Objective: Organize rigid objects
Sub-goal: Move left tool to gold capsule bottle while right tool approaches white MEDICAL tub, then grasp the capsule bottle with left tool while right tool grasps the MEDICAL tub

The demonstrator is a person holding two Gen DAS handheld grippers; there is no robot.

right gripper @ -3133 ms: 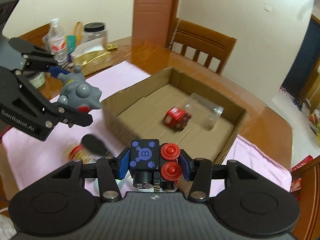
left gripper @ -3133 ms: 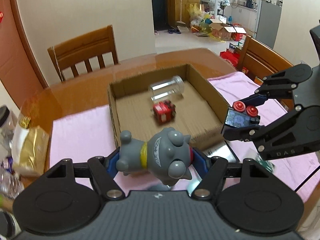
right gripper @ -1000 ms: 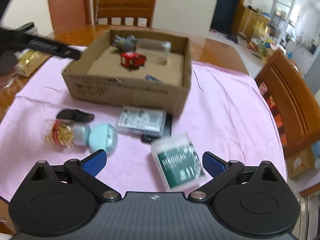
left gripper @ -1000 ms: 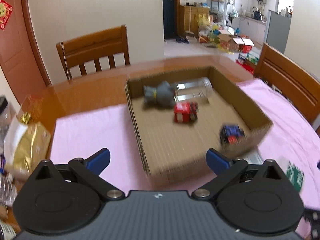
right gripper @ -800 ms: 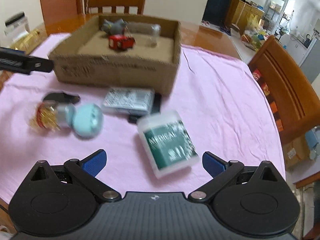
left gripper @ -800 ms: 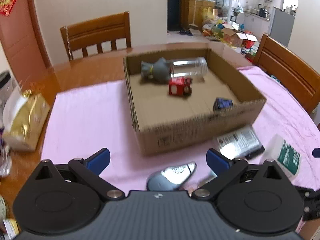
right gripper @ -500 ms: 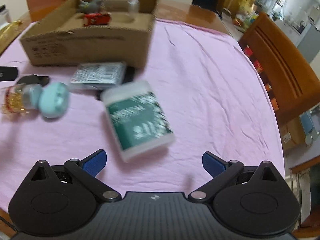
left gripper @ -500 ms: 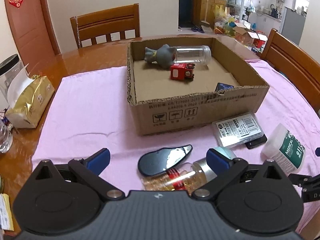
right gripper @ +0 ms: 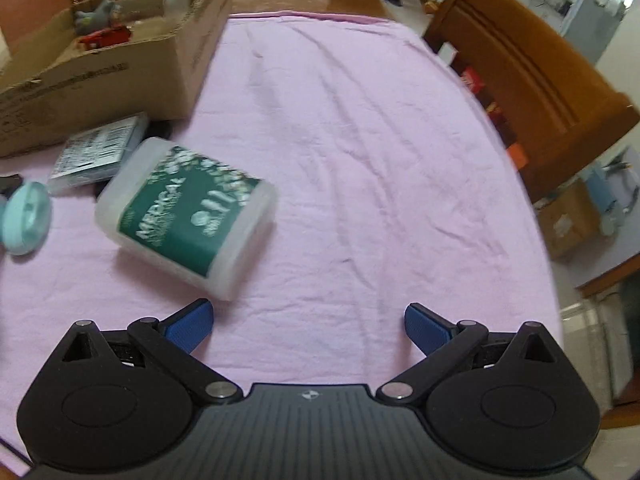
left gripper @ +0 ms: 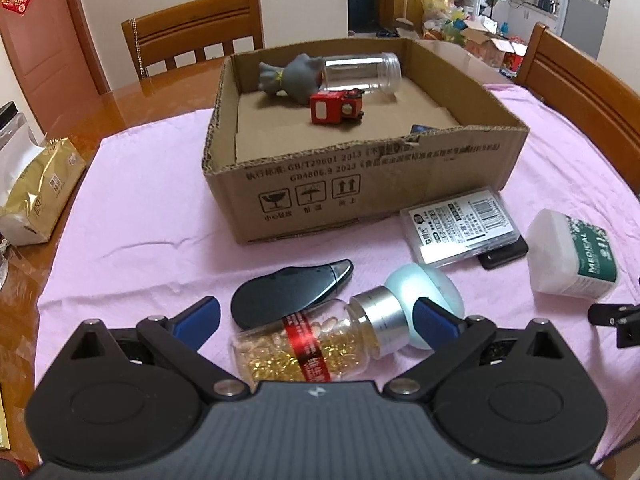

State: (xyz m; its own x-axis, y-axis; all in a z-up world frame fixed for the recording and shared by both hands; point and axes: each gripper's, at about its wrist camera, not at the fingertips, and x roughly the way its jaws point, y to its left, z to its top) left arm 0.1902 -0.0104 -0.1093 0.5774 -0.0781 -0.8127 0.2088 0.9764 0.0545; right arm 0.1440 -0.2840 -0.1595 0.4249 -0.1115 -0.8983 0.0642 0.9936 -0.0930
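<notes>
A pink cloth (right gripper: 360, 152) is covering a round wooden table, with wooden chairs (left gripper: 196, 28) standing around it. The left gripper (left gripper: 316, 312) is hovering with its blue fingers (left gripper: 200, 316) spread wide, and a capsule bottle (left gripper: 316, 344) with a pale dome cap is lying on its side between them, not pinched. Just ahead of it a black curved case (left gripper: 288, 296) is resting, and further ahead a cardboard box (left gripper: 360, 176) is holding a grey figurine (left gripper: 288, 76), a clear jar (left gripper: 360, 72) and a red toy car (left gripper: 336, 108). Ahead to its right a flat labelled pack (left gripper: 460, 224) is lying. The right gripper (right gripper: 308, 324) is likewise standing wide apart and gripping nothing; a white tub marked MEDICAL (right gripper: 188, 208) is lying ahead to its left, just beyond the left fingertip.
</notes>
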